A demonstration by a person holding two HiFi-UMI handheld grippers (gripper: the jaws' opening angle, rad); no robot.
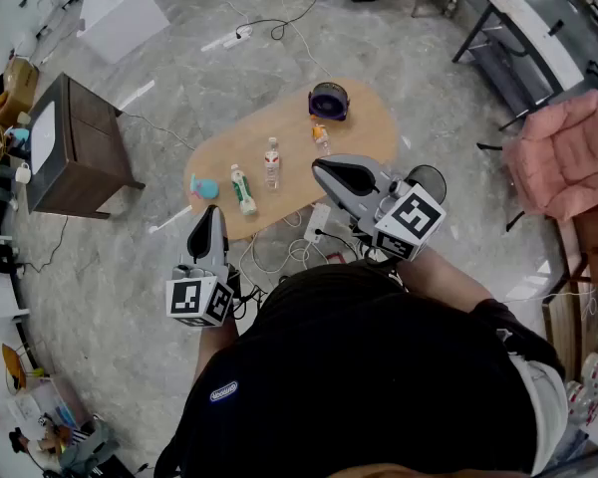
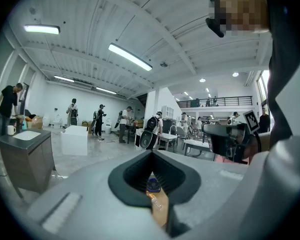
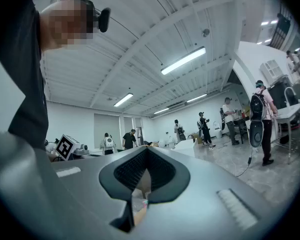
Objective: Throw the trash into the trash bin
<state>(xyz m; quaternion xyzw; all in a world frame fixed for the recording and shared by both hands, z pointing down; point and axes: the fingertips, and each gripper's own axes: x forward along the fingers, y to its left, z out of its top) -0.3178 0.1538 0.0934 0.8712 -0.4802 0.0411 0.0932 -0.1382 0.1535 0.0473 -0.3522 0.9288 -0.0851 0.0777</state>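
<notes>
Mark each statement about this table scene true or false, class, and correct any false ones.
1. The trash bin stands on the table. True.
2. The left hand-held gripper holds the clear bottle. False: its jaws are together with nothing in them, and the bottle rests on the table.
3. The white-and-green bottle sits between the teal item and the clear bottle. True.
4. The orange item is inside the bin. False: it is on the table, outside the bin.

Head cam high, steep down on table [image 1: 364, 118], 2 gripper cams tilted up, same hall [image 2: 55, 99].
</notes>
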